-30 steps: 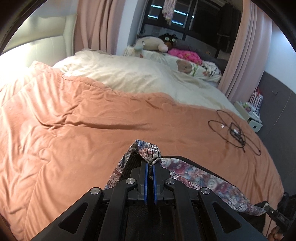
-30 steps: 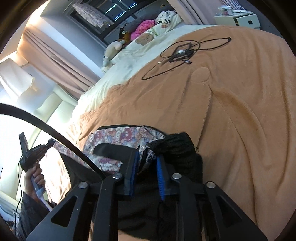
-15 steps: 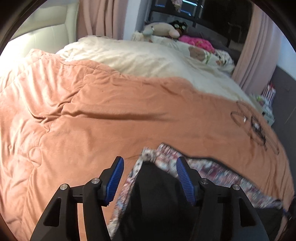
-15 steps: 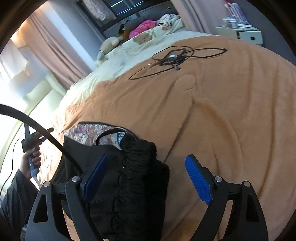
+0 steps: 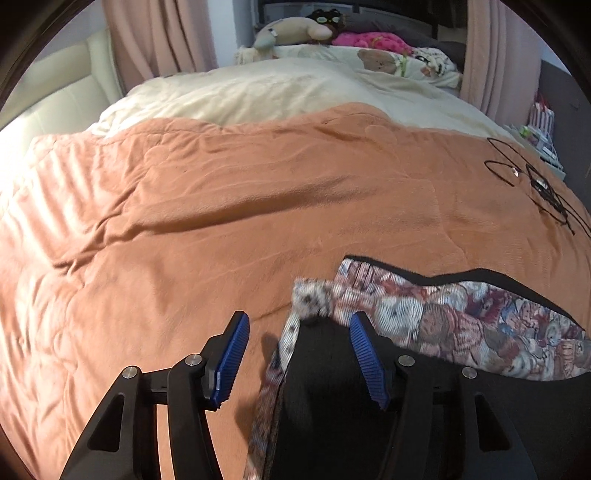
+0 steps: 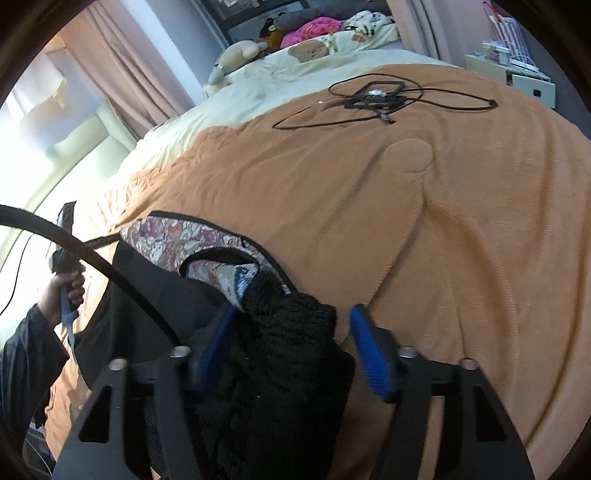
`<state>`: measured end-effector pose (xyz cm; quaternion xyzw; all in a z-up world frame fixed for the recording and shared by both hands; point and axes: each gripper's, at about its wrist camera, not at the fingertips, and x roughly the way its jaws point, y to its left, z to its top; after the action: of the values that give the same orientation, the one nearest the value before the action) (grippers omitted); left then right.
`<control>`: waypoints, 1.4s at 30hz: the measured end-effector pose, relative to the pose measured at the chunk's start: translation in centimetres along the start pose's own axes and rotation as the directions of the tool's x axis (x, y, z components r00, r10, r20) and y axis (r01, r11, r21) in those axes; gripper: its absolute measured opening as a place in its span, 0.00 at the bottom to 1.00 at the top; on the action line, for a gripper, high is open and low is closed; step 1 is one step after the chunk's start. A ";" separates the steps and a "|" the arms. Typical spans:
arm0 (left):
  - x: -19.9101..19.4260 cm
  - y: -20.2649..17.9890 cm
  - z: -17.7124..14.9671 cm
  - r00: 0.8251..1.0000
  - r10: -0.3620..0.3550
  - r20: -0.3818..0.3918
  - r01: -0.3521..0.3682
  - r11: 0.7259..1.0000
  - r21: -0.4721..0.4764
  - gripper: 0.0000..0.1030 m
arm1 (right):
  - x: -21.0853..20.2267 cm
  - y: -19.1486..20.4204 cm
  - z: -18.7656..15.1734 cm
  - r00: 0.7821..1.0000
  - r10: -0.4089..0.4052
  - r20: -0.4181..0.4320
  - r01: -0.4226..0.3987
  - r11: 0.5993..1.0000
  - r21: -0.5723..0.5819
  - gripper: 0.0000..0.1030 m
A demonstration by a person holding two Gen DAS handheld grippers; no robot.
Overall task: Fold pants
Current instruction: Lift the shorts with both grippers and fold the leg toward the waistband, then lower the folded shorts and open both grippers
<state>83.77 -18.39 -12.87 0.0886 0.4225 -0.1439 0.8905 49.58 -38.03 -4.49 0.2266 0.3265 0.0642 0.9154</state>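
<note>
The pants [image 5: 461,314], black with a bear-patterned inside, lie folded over on the orange blanket [image 5: 221,221]. My left gripper [image 5: 299,354] hovers low over one corner. The patterned corner and black cloth lie between its blue pads [image 5: 232,358]; the jaws are closing, and the left pad is clear of the cloth. My right gripper [image 6: 291,347] straddles the black knitted waistband [image 6: 291,332] of the pants [image 6: 192,236]. Its jaws are closing, with a gap still at the right pad [image 6: 369,354]. A person's hand [image 6: 70,291] holds the left gripper at the far left.
A tangled black cable [image 6: 376,98] lies on the blanket beyond the pants, seen also as the cable [image 5: 535,184] at the right. Cream duvet [image 5: 277,88] and plush toys [image 5: 295,33] lie at the far end. A white bedside unit [image 6: 517,77] stands at the right.
Both grippers let go of the pants and their jaws spread wide, then narrowed a little. The cloth dropped onto the blanket. The left gripper sank toward the bed.
</note>
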 end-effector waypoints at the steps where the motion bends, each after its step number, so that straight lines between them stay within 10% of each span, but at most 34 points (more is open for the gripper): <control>1: 0.3 0.0 0.1 1.000 -0.005 -0.003 0.005 1.000 0.006 0.33 | 0.2 0.1 -0.1 1.000 -0.007 -0.003 0.007 1.000 -0.014 0.40; 3: 1.3 -0.2 0.2 0.999 0.006 -0.036 -0.006 1.000 0.018 0.05 | 0.5 0.4 -0.1 0.999 -0.032 0.010 0.032 0.999 -0.034 0.33; 12: -2.9 0.5 3.4 0.984 0.101 0.146 -0.096 0.995 -0.041 0.00 | -2.3 1.0 -0.4 0.986 -0.097 0.137 0.102 0.995 -0.024 0.27; 17: -1.8 1.5 5.7 0.991 0.068 0.115 -0.052 0.989 -0.136 0.00 | -1.5 0.4 -0.7 0.977 -0.153 0.150 0.151 0.988 0.019 0.28; 20: -0.7 0.8 5.0 0.999 0.011 0.049 -0.005 0.993 -0.119 0.17 | -0.4 0.6 -0.8 0.978 -0.177 0.106 0.176 0.984 0.021 0.32; 22: -0.7 -0.1 4.0 0.999 -0.007 0.032 0.009 0.998 -0.058 0.52 | -0.3 0.2 -1.1 0.987 -0.145 0.073 0.142 0.989 0.050 0.41; 25: -1.1 -1.0 2.6 0.996 -0.070 0.049 0.070 0.998 0.004 0.56 | -1.5 -0.3 -1.4 0.987 -0.119 0.106 0.112 0.991 0.069 0.63; 28: -0.2 -1.5 2.1 0.995 -0.095 0.003 0.095 0.995 0.024 0.55 | -2.2 -0.9 -1.4 0.989 -0.098 0.110 0.091 0.994 0.065 0.63; 29: 0.3 -1.8 1.9 0.995 -0.102 -0.011 0.102 0.994 0.028 0.52 | -2.1 -0.9 -1.5 0.990 -0.092 0.104 0.086 0.995 0.056 0.63; 31: 1.0 -2.1 1.8 0.995 -0.099 -0.034 0.100 0.994 0.033 0.01 | -1.8 -1.0 -1.3 0.991 -0.093 0.091 0.091 0.995 0.032 0.63; 32: 1.4 -2.3 1.8 0.996 -0.072 -0.048 0.074 0.997 0.035 0.02 | -1.4 -1.0 -1.2 0.992 -0.096 0.077 0.095 0.995 0.017 0.62; 34: 0.8 -2.2 1.9 0.999 -0.050 0.001 0.050 0.998 0.040 0.01 | -0.6 -0.7 -0.7 0.988 -0.142 0.060 0.143 0.989 -0.021 0.22; 42: -1.4 -1.0 4.9 0.985 0.028 0.168 -0.019 0.998 -0.054 0.00 | -2.3 -0.2 -0.7 0.976 -0.165 0.144 0.167 0.986 -0.009 0.08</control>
<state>86.14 -20.46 -8.77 0.0579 0.3480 -0.1295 0.9267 47.37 -38.54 -3.74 0.1930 0.2773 -0.0255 0.9409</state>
